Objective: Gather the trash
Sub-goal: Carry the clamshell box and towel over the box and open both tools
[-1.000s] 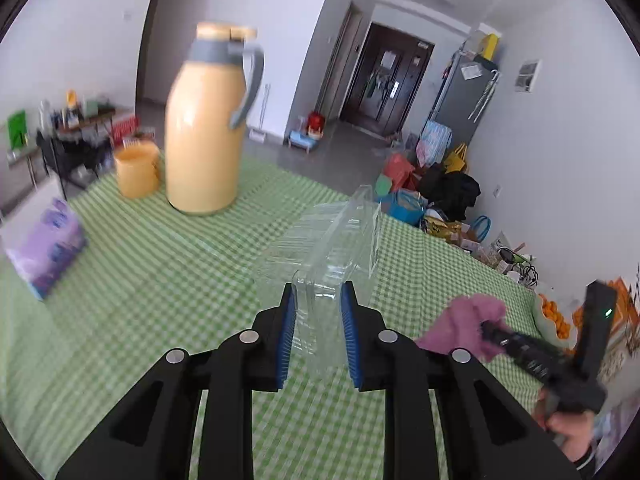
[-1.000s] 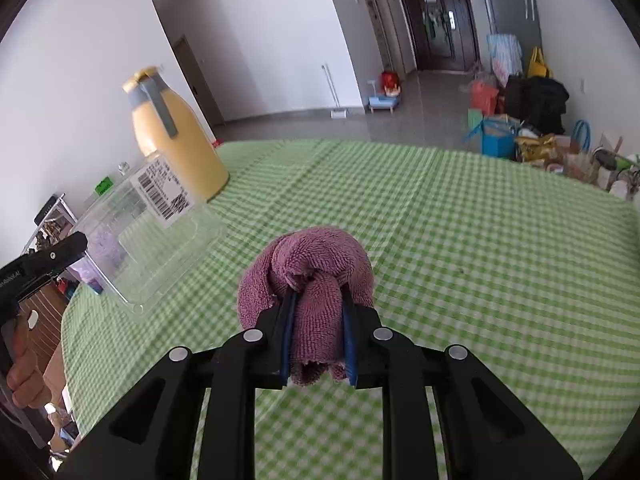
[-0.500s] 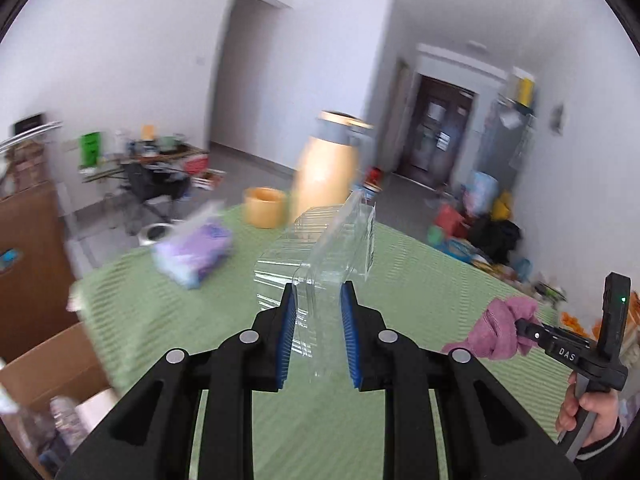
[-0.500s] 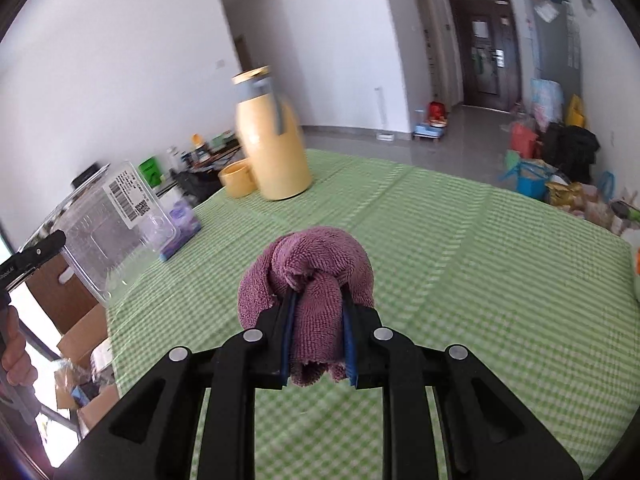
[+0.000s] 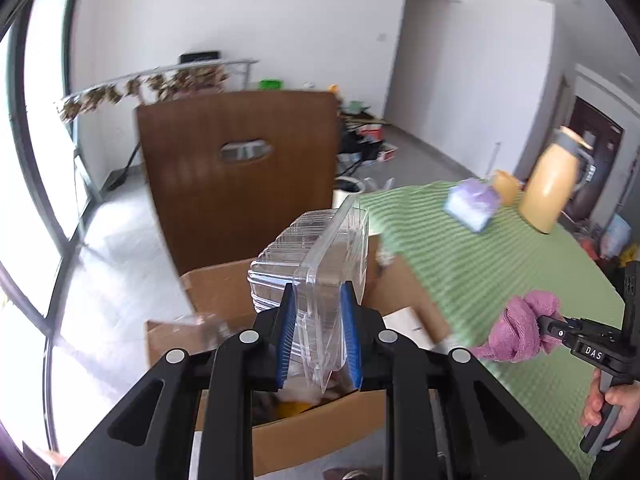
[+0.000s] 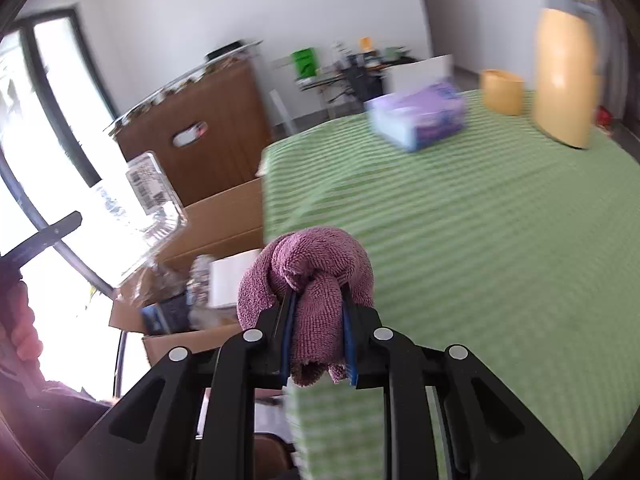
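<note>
Gripping the clear container, barcode label unreadable, left gripper hovers; right gripper, lettered "DAS", clamps the towel.

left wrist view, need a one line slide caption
Left gripper holds a clear clamshell above a cardboard box beside the green table; the right gripper holds a pink cloth.

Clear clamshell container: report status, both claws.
Left claw shut on clear clamshell container, above open cardboard box. Right claw shut on pink cloth. Nothing blocking the box.
</note>
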`<state>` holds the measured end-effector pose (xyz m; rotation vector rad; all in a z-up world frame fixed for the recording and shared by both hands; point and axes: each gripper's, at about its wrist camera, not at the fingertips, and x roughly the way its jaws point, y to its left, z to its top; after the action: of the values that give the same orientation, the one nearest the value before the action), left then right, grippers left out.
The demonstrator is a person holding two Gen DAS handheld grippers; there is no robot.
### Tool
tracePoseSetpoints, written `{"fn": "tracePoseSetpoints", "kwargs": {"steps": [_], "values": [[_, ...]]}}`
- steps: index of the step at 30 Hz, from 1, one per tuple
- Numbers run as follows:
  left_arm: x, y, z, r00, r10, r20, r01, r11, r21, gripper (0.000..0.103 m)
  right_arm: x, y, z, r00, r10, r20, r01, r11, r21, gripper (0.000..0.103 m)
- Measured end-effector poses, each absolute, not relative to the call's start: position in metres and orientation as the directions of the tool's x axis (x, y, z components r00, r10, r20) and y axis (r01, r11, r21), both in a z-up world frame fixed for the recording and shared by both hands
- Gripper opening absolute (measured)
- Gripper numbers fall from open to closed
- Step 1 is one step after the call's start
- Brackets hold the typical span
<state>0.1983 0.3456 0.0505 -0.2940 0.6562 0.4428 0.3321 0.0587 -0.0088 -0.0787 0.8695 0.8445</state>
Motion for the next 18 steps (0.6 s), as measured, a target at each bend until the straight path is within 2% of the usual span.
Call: {"fn": "tracePoseSetpoints", "kwargs": {"steps": [5,6,7,8,9,11,12,16,18], "values": [[0.187,0.39,0.018,0.654,0.307,-0.692,-0.544,0.826,-0.147,0.018,0.327,0.157,-0.017,0.279,0.63,-0.725,-0.774,0.594,0.218,0.021],[0.185,0.388,0.015,0.654,0.297,-0.696,-0.538,0.829,-0.152,0.008,0.329,0.174,-0.017,0.272,0.629,-0.728,-0.783,0.585,0.213,0.022],[0.19,0.386,0.009,0.648,0.286,-0.706,-0.533,0.833,-0.151,0.007,0.332,0.186,-0.017,0.271,0.63,-0.728,-0.785,0.582,0.211,0.024],[0.193,0.385,0.004,0.642,0.294,-0.708,-0.538,0.831,-0.142,0.007,0.339,0.203,-0.017,0.278,0.627,-0.728,-0.787,0.583,0.202,0.028],[0.195,0.388,-0.001,0.641,0.29,-0.71,-0.534,0.834,-0.142,0.007,0.344,0.214,-0.021,0.279,0.621,-0.732,-0.788,0.584,0.195,0.044],[0.204,0.388,-0.013,0.65,0.266,-0.712,-0.516,0.843,-0.155,0.007,0.358,0.23,-0.027,0.298,0.603,-0.74,-0.773,0.607,0.183,0.066],[0.211,0.386,-0.017,0.645,0.259,-0.719,-0.513,0.844,-0.156,0.007,0.365,0.237,-0.032,0.335,0.575,-0.747,-0.753,0.64,0.155,0.071],[0.229,0.382,-0.042,0.622,0.239,-0.746,-0.504,0.851,-0.148,0.007,0.376,0.235,-0.042,0.296,0.573,-0.764,-0.724,0.656,0.211,0.074],[0.239,0.381,-0.05,0.621,0.223,-0.751,-0.501,0.85,-0.162,0.007,0.375,0.22,-0.042,0.305,0.584,-0.752,-0.712,0.665,0.228,0.08]]}}
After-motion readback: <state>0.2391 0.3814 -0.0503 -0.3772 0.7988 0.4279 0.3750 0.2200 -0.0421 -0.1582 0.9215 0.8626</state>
